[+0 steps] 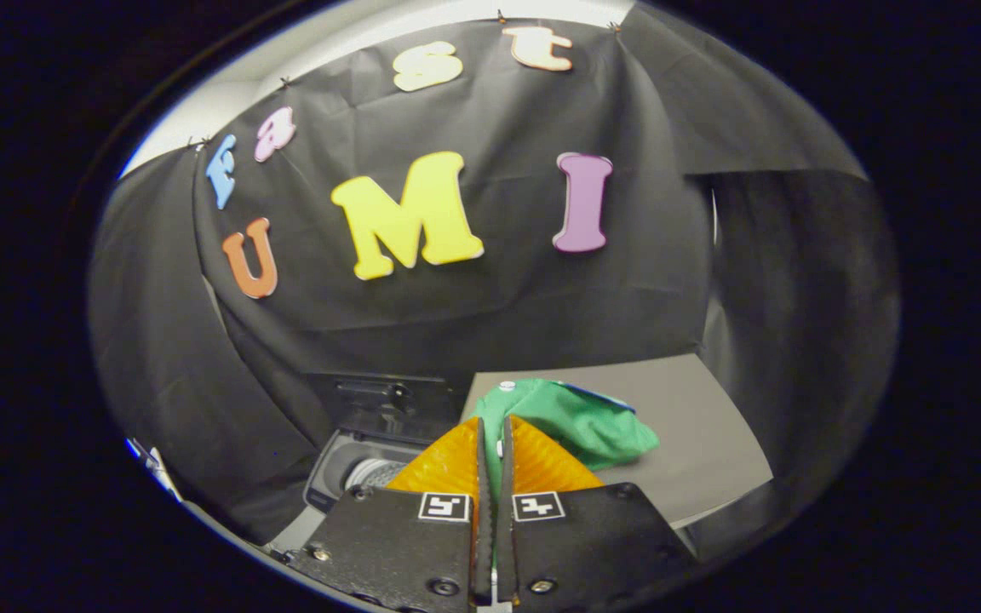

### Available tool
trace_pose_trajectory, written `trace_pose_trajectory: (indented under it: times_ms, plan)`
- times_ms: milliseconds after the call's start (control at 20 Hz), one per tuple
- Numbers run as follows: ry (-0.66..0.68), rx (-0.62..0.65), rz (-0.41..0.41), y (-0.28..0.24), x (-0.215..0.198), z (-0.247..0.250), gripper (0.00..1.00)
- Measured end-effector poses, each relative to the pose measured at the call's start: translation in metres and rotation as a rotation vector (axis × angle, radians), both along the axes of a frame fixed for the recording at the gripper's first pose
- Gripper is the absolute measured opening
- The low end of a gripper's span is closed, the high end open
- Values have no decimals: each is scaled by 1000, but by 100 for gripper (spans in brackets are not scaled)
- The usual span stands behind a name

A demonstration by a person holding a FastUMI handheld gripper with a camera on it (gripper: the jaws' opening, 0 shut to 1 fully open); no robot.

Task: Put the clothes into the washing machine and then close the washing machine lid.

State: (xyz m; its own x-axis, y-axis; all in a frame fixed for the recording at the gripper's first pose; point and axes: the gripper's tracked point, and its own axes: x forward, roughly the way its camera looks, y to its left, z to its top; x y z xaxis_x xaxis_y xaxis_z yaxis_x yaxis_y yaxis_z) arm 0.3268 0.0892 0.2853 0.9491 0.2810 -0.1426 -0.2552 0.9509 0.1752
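Observation:
My gripper is shut on a green garment. A strip of the green cloth shows in the narrow gap between the two fingers. The rest of the garment bunches just beyond and to the right of the fingertips, over the grey table. A small white button and a bit of blue trim show on the cloth. To the left of the fingers, lower down, stands the washing machine. Its dark lid is raised at the back and the round drum lies open.
The grey table's front edge runs to the right of the fingers, with bare surface around the garment. Black cloth walls close in the booth behind and on both sides.

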Motion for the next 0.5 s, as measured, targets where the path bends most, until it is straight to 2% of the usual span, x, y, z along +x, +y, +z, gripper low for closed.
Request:
trace_pose_trajectory:
  times_ms: [250, 500]
  plan:
    - [-112, 19, 79, 57, -53, 54, 6]
    - [-194, 11, 156, 118, -84, 90, 5]
